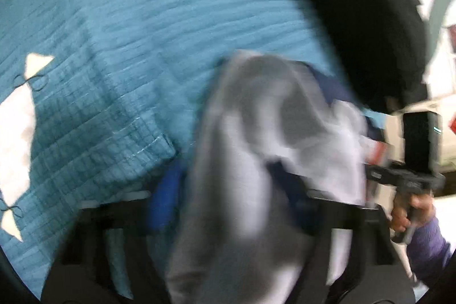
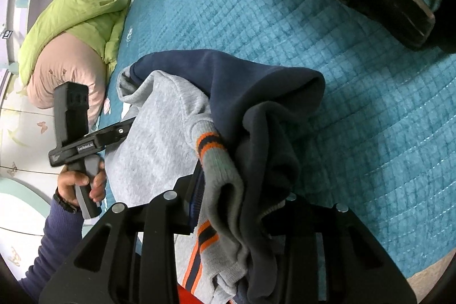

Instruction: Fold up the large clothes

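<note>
Sweatshirt (image 2: 159, 144), grey and navy with orange-striped cuffs, hangs bunched above the teal quilt (image 2: 356, 104) on the bed. Right claw (image 2: 228, 221) is clamped on its folds. Left claw (image 1: 228, 207) has grey cloth between its fingers; the blur hides whether it grips.

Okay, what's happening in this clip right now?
A person is handling a grey and navy sweatshirt over a bed with a teal quilt, one handheld tool in each hand. The right tool is clamped on bunched fabric near the orange-striped cuff. The left tool has grey cloth between its fingers, too blurred to confirm a grip. No neat fold yet.
</note>
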The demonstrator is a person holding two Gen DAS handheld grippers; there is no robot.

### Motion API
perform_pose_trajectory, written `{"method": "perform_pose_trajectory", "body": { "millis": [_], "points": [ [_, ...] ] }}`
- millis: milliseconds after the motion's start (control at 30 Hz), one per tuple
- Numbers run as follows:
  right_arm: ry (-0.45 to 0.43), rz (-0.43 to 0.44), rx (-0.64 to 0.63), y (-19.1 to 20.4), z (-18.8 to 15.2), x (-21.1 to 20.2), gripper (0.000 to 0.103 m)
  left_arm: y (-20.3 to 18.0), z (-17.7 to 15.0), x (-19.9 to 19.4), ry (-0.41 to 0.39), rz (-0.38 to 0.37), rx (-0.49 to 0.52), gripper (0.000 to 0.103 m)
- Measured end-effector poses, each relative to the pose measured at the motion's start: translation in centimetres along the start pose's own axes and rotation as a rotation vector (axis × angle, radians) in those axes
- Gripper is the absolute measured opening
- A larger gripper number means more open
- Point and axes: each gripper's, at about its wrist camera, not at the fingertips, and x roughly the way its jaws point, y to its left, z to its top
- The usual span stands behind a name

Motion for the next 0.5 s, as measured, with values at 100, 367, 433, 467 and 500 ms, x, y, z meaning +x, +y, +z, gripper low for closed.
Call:
{"method": "perform_pose_trajectory", "body": {
  "millis": [100,367,433,467,500],
  "points": [
    [-0.041,-0.009,-0.026,0.6,-0.7,-0.5,0.027,-1.2,-0.7,-0.8,-0.044,0.073,0.045,0.041],
    [-0.157,0.064,-0.087,3.9,-3.5,-4.6,0.025,-3.5,-2.0,-4.2,-0.097,0.115,0.069,0.028],
    [-0.165,0.063,-0.098,4.3,-4.2,-5.3,0.025,-4.0,-2.4,-4.9,-0.107,0.12,0.066,0.028],
    [-0.164,0.064,-0.102,4.3,-4.5,-5.5,0.025,-4.3,-2.6,-5.0,-0.108,0.122,0.063,0.028],
    [-0.161,0.069,-0.103,4.3,-4.8,-5.6,0.024,-4.4,-2.8,-5.0,-0.108,0.121,0.06,0.028]
  ]
}}
